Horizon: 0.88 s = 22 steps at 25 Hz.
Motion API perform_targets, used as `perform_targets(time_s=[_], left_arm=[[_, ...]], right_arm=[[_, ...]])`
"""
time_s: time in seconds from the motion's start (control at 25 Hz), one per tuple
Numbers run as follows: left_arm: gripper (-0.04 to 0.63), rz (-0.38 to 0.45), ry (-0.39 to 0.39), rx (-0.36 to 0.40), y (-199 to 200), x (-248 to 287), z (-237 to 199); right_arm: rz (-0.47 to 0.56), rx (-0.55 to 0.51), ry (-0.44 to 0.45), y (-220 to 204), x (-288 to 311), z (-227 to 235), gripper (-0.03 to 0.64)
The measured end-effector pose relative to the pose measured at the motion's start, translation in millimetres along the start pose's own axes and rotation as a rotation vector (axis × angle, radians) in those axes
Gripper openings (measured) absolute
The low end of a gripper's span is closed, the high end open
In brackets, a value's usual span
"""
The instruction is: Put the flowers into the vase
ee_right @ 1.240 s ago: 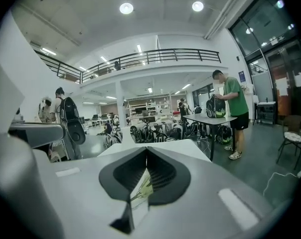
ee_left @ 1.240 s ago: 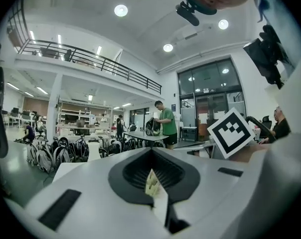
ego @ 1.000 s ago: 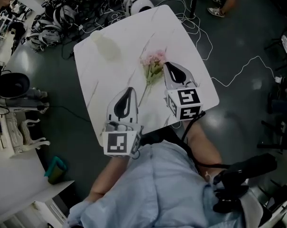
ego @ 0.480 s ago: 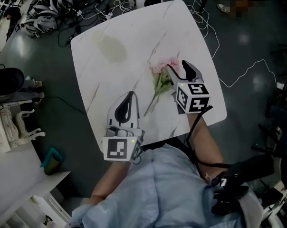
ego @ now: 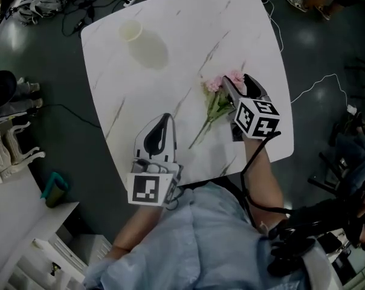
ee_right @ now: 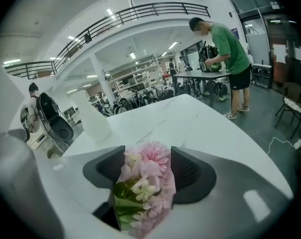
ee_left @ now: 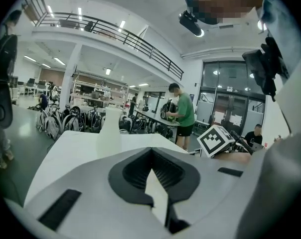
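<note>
Right of centre on the white marbled counter [ego: 170, 71], seen from the head view, the flowers [ego: 219, 98] lie flat. Their pink heads point toward the top of the frame and their green stems trail to the lower left. The right gripper [ego: 235, 88] sits at their right edge, with its marker cube [ego: 256, 118] just below. From above, the way its fingers stand about the blooms is hard to read. The right gripper view settles it: the two dark fingers [ee_right: 103, 171] are wide apart and opening, and the pink and cream heads with their green leaves fill the gap, low in the centre of the frame. Whether the pads touch the petals cannot be told.

The vase [ego: 143, 41] stands at the upper left of the counter, well apart from the flowers. The head view shows mainly its mouth and shoulder. Both gripper views show it from the side, a plain white, tall-necked shape standing upright at left of centre.

The left gripper [ego: 163, 121] is at the lower middle of the head view, left of the stem ends and clear of them. Its own view shows its fingers [ee_left: 133, 171] closed tip to tip with nothing between them. That view takes in the vase and the other gripper's cube at the right, but not the flowers.

Only the gripper views show the hall beyond, where a person in a green shirt [ee_right: 230, 49] stands at a bench. Only the head view shows the cables [ego: 98, 5] on the floor.
</note>
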<state>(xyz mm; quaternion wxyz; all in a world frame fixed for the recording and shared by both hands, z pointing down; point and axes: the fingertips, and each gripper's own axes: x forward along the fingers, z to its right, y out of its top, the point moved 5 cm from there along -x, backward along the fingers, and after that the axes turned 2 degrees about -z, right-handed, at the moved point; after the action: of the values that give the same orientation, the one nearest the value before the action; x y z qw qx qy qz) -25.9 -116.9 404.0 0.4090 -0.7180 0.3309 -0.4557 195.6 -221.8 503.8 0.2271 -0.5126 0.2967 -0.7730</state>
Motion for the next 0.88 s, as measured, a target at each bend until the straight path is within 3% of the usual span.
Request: perform_targets(time_s=[0.28,0.4,0.64,0.88], left_arm=[[0.005,-0.026,-0.004,-0.012,1.4,2.2,-7.2],[0.005,0.01,-0.057,-0.007,2.5,-2.0,1.7],[0.006,0.037,-0.078,-0.001,0.5,-19.5,5.3],[0.005,0.039,-0.092,-0.002,-5.7,-35.1,7.5]], right_arm=[[0.066,-0.036,-0.063,0.8,-30.8,-11.1,0.284],[0.103,-0.03,-0.078,-1.2,-48.0,-20.3,0.293],[0.117,-0.02,-0.067,-23.0,-76.3,-60.7,0.291],[-0.005,0.165,0.025,-66.5,-72.7,-80.6,0.283]])
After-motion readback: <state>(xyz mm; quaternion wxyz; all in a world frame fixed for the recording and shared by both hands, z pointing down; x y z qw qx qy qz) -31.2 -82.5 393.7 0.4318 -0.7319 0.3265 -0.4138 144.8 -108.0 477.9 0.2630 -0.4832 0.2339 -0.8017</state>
